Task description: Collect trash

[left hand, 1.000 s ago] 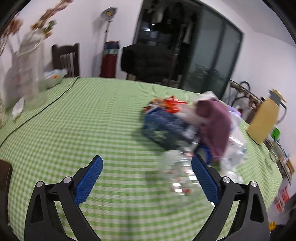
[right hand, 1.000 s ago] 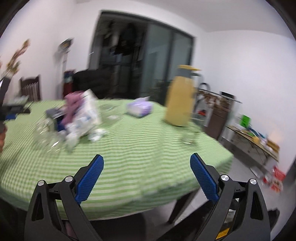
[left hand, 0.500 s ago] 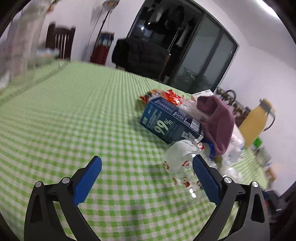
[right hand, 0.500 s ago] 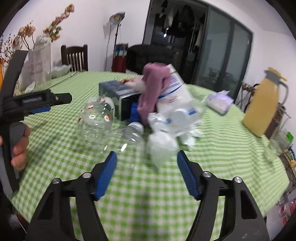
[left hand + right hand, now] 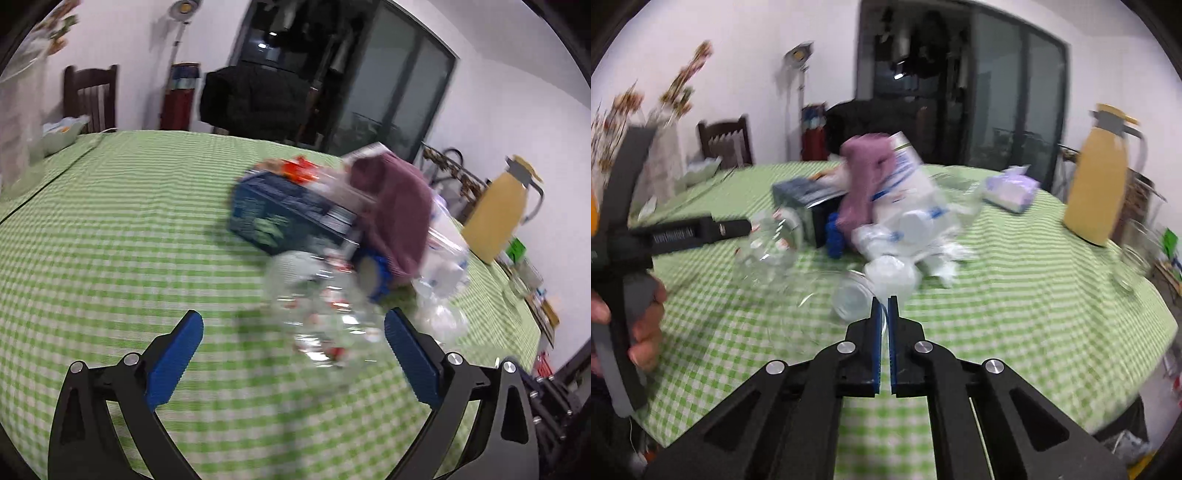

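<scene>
A trash pile lies on the green checked tablecloth (image 5: 110, 240): a dark blue carton (image 5: 273, 214), a purple cloth (image 5: 395, 214), a blue cap (image 5: 373, 273), and a clear plastic bottle (image 5: 321, 314) lying nearest. My left gripper (image 5: 293, 332) is open, its jaws just short of that bottle. In the right wrist view the same bottle (image 5: 764, 251), a second clear bottle (image 5: 849, 299), white crumpled wrappers (image 5: 894, 273) and a white-blue bag (image 5: 916, 206) show. My right gripper (image 5: 883, 306) is shut, its tips at the second bottle's rim; nothing clearly held.
A yellow jug (image 5: 1100, 177) stands at the table's right. A purple tissue pack (image 5: 1008, 188) lies behind the pile. A glass vase with flowers (image 5: 661, 158), a bowl (image 5: 59, 133) and a wooden chair (image 5: 92, 96) are at the far left. The hand holding the left gripper (image 5: 646, 280) shows at the left.
My right gripper has closed from wide open and moved in towards the pile. My left gripper stays open and has shifted closer to the clear bottle.
</scene>
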